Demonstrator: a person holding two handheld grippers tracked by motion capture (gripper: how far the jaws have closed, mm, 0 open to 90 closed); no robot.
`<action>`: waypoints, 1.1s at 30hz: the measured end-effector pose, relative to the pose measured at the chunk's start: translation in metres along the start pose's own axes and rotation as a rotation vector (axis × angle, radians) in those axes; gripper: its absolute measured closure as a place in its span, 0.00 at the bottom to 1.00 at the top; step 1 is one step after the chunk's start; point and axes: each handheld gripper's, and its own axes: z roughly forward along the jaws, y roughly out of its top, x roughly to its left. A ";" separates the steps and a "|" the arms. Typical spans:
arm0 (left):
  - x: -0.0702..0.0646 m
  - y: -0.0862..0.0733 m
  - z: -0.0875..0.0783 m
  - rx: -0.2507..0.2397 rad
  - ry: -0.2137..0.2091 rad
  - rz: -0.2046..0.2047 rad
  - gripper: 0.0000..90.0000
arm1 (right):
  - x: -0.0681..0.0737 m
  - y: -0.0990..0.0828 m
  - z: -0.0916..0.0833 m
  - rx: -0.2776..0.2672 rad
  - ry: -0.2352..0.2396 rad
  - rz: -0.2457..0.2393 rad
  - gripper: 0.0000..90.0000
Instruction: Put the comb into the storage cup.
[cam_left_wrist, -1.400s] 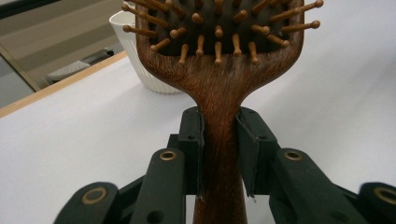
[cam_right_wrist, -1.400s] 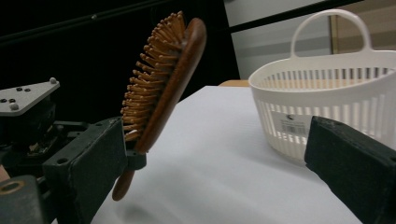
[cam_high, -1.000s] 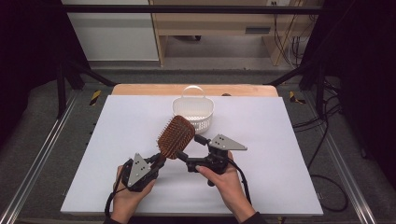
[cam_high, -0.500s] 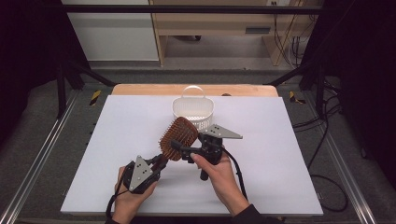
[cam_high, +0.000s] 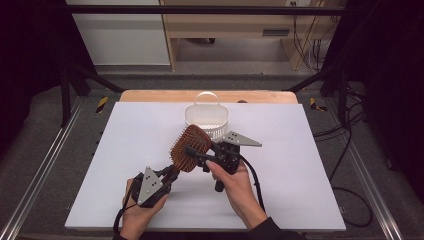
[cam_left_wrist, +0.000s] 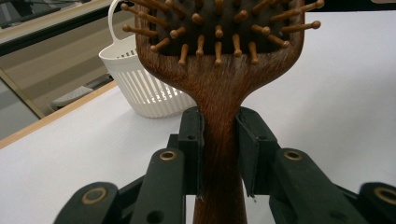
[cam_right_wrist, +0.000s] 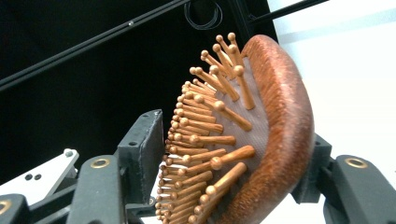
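Observation:
A brown wooden hairbrush (cam_high: 190, 148) with peg bristles is held up over the white table. My left gripper (cam_high: 170, 172) is shut on its handle; in the left gripper view both pads (cam_left_wrist: 194, 140) press the handle of the hairbrush (cam_left_wrist: 219, 93). My right gripper (cam_high: 196, 157) reaches in from the right and straddles the brush head. Its jaws have just been closing. In the right gripper view the brush head (cam_right_wrist: 280, 116) sits between them, one pad (cam_right_wrist: 144, 149) at the bristle tips and the other behind the wooden back; I see no firm press.
A white slatted basket (cam_high: 206, 117) with a loop handle stands just behind the brush, also seen in the left gripper view as the basket (cam_left_wrist: 140, 79). The white table top (cam_high: 300, 150) ends at a wooden strip (cam_high: 150, 96) at the back. Cables lie on the floor at right.
The right gripper has shifted up and left from beside the brush's neck to across its head, and its jaws have narrowed around it. The left gripper and the brush have stayed put.

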 end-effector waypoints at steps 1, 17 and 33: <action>0.000 0.000 0.000 0.000 -0.001 -0.004 0.80 | 0.000 0.000 0.000 -0.001 0.004 0.006 0.44; 0.002 -0.002 0.001 0.008 -0.003 -0.018 0.81 | 0.008 0.000 0.000 -0.010 0.030 -0.026 0.57; 0.006 -0.006 0.003 0.002 -0.023 -0.057 0.80 | 0.012 -0.002 0.004 -0.009 0.006 -0.044 0.59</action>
